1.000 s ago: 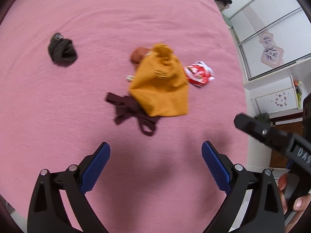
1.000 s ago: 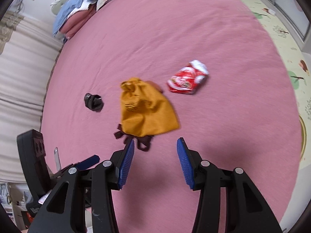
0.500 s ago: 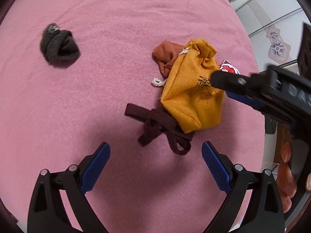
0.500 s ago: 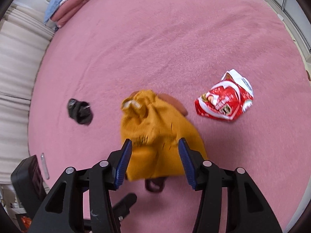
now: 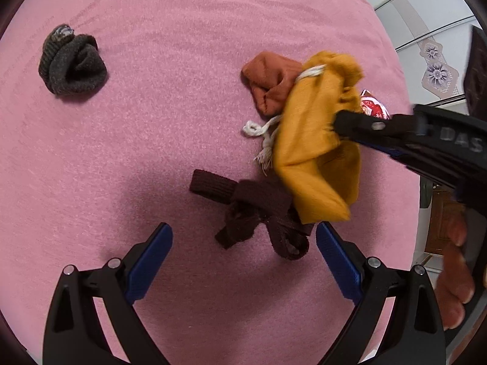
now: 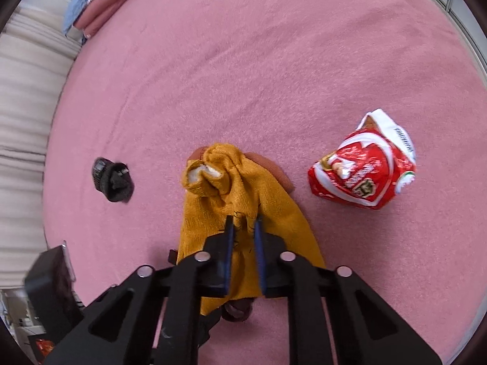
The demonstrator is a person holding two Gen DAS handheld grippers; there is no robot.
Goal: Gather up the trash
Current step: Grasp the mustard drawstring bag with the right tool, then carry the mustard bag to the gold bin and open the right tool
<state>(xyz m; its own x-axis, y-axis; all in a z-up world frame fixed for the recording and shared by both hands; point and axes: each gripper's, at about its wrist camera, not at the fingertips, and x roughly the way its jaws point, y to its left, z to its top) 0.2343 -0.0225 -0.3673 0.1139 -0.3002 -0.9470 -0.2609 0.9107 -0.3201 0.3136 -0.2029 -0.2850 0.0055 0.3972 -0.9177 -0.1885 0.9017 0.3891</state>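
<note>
A mustard-yellow drawstring pouch (image 6: pixel 243 213) lies on the pink bed cover (image 6: pixel 274 60); it also shows in the left wrist view (image 5: pixel 313 140). My right gripper (image 6: pixel 243 222) is shut on the pouch's middle and lifts its fabric. A red and white snack wrapper (image 6: pixel 365 170) lies to the pouch's right, mostly hidden in the left wrist view (image 5: pixel 373 108). My left gripper (image 5: pixel 243 243) is open and empty, just in front of a dark brown sock (image 5: pixel 255 213).
A rust-orange sock (image 5: pixel 271 82) lies under the pouch's far edge. A rolled dark grey sock (image 5: pixel 73 64) sits at the far left, also in the right wrist view (image 6: pixel 112 179). Folded bedding (image 6: pixel 100 3) is at the bed's far corner. Wardrobe doors (image 5: pixel 435 60) stand beyond the bed's right edge.
My right gripper moved forward onto the yellow pouch and shut on it. My left gripper moved closer to the brown sock and stayed open.
</note>
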